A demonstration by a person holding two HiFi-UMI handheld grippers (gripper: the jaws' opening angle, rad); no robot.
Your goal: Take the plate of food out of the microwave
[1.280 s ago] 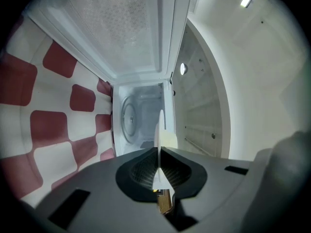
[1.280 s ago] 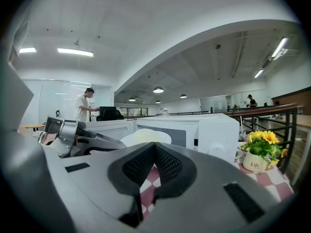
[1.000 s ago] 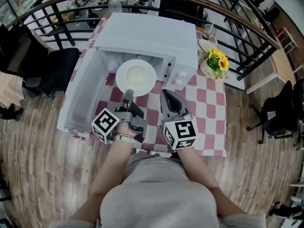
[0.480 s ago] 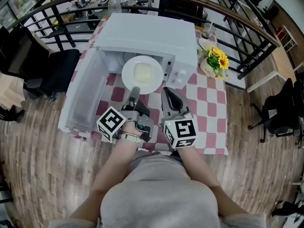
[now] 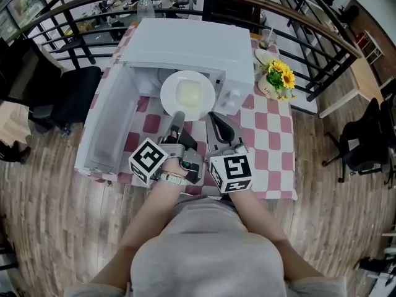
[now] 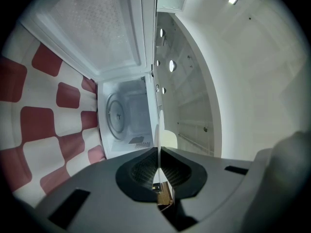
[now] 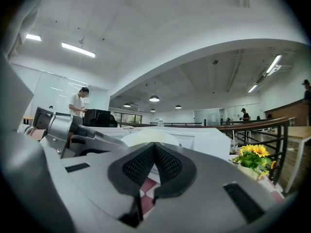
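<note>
A white plate (image 5: pixel 187 95) with pale yellow food on it hangs level just in front of the open white microwave (image 5: pixel 192 45). My left gripper (image 5: pixel 177 119) is shut on the plate's near rim. In the left gripper view the plate's rim (image 6: pixel 158 135) runs edge-on between the closed jaws, and the empty microwave cavity with its glass turntable (image 6: pixel 118 115) lies beyond. My right gripper (image 5: pixel 216 120) is shut on nothing, over the checked cloth just right of the left one. The right gripper view shows its jaws (image 7: pixel 154 148) closed, with the plate (image 7: pixel 151 136) behind them.
The microwave door (image 5: pixel 108 125) stands swung open to the left. A pot of sunflowers (image 5: pixel 276 79) and a glass (image 5: pixel 267 39) stand right of the microwave on the red and white checked table (image 5: pixel 269 147). A railing and a black chair (image 5: pixel 65 91) lie beyond.
My left gripper has carried the plate to the right, in front of the microwave opening. The right gripper has hardly moved.
</note>
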